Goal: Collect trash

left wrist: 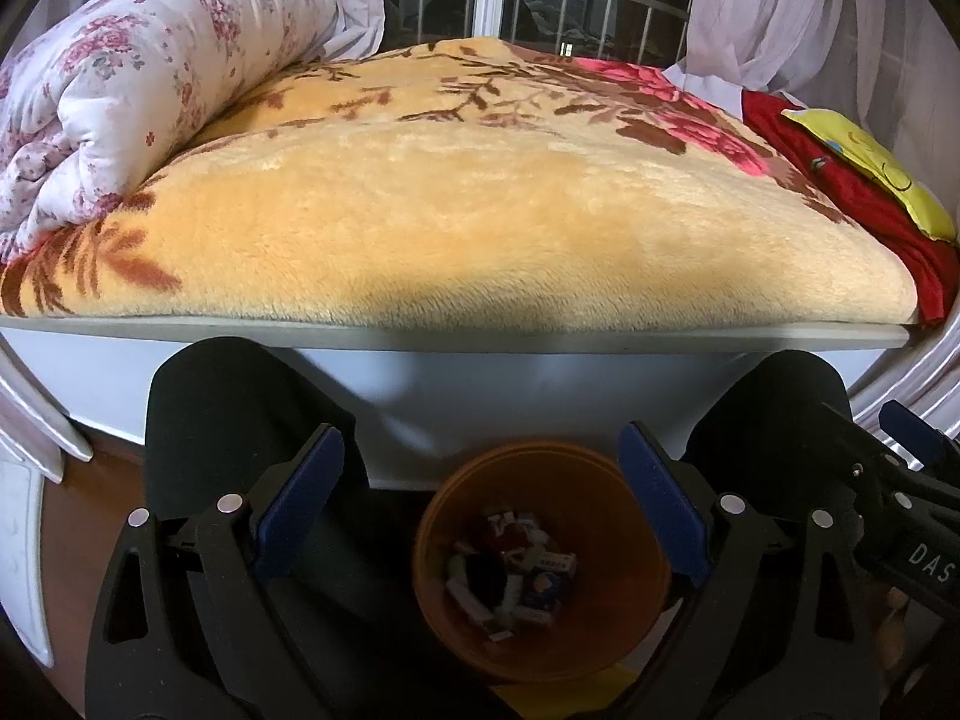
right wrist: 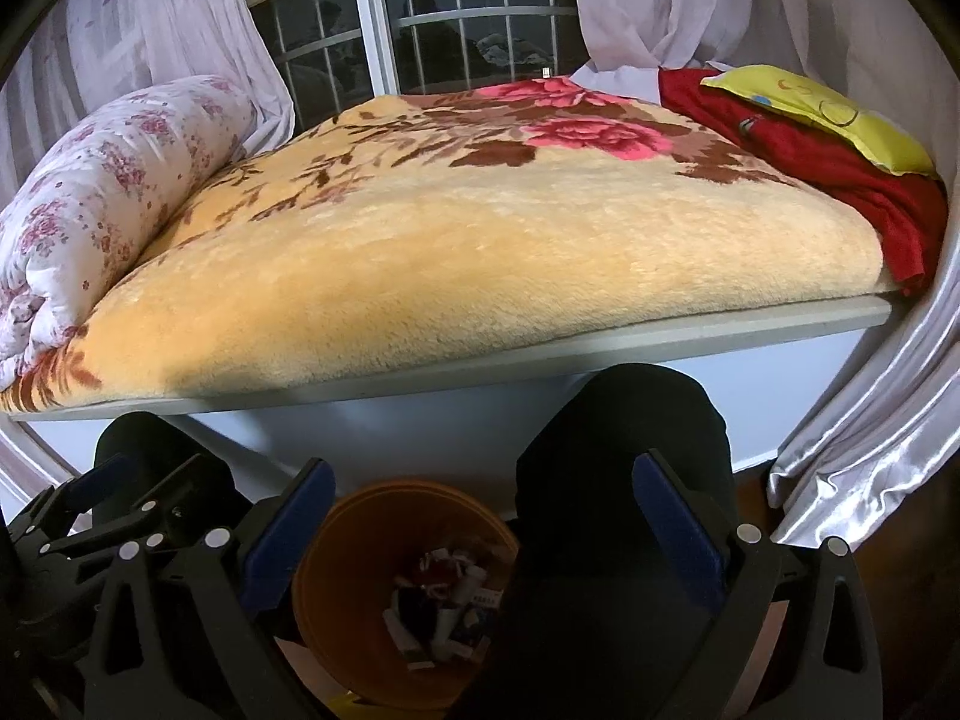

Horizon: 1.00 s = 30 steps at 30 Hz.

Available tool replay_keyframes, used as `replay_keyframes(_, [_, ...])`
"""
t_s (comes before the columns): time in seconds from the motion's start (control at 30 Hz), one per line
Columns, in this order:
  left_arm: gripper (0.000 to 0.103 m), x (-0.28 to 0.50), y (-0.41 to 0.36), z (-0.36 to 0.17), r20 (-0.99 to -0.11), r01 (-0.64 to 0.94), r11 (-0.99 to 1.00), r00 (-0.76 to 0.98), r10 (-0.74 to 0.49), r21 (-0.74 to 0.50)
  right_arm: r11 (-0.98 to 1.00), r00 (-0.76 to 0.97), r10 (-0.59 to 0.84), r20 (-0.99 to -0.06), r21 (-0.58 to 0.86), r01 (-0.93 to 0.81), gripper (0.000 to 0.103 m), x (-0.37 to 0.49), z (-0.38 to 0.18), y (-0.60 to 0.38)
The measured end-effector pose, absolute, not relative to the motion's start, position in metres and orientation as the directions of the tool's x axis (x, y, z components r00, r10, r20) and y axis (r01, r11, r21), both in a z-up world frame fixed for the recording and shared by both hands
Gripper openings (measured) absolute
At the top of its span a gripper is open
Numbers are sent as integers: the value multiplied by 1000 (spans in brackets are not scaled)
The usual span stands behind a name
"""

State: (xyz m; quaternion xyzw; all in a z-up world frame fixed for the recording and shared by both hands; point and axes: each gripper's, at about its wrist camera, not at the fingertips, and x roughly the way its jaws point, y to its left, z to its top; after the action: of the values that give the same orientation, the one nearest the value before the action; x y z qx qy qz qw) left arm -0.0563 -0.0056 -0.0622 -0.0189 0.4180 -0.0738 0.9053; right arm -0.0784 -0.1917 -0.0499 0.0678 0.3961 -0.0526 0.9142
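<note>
An orange bin (left wrist: 624, 546) stands on the floor against the bed base, with several small wrappers and boxes (left wrist: 516, 570) lying in its bottom. My left gripper (left wrist: 480, 432) hovers above it, open, with nothing between its blue pads (left wrist: 300, 504). In the right wrist view the same bin (right wrist: 336, 588) and its trash (right wrist: 444, 606) sit below my right gripper (right wrist: 483, 465), which is also open and holds nothing. Each gripper shows at the edge of the other's view: the right one (left wrist: 900, 480), the left one (right wrist: 120, 504).
A person's knees in black trousers (left wrist: 210, 408) (right wrist: 624, 450) flank the bin. Beyond lies a bed under a yellow floral blanket (left wrist: 450, 210), with a rolled flowered quilt (left wrist: 120, 90) at left, a red cloth (left wrist: 840, 180) and yellow pillow (left wrist: 864, 162) at right. Curtains and a barred window stand behind.
</note>
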Motion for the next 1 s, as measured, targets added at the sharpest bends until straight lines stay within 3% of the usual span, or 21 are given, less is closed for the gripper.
replay_keyframes(1.0, [92,-63,-10,-58,-729,95,995,679,-89,-33,977,669,-51,-741,102,188,98,-82,-53,-205])
